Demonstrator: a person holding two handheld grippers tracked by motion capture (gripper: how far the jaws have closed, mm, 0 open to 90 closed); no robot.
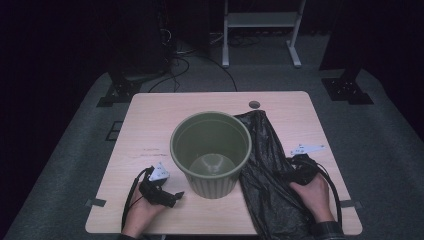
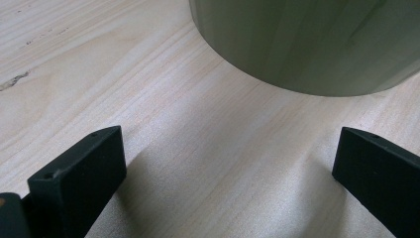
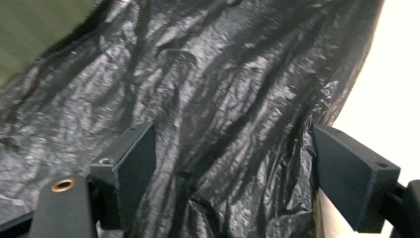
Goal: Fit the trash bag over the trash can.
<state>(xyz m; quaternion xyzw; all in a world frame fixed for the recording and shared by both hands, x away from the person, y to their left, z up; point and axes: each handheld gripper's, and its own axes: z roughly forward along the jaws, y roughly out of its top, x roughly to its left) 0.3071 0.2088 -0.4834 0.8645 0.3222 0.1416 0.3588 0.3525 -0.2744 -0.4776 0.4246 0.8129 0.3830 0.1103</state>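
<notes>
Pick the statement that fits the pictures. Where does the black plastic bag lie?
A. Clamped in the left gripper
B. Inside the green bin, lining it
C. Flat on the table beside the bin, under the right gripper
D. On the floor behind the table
C: the black plastic bag is spread on the table to the right of the green bin, with the open right gripper poised over it.

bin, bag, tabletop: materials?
Green bin: looks like matte moulded plastic, ribbed wall, dull sheen. Black bag: thin glossy plastic film, crinkled with bright highlights. Table: pale wood grain, smooth; veneer or laminate, can't tell which.
</notes>
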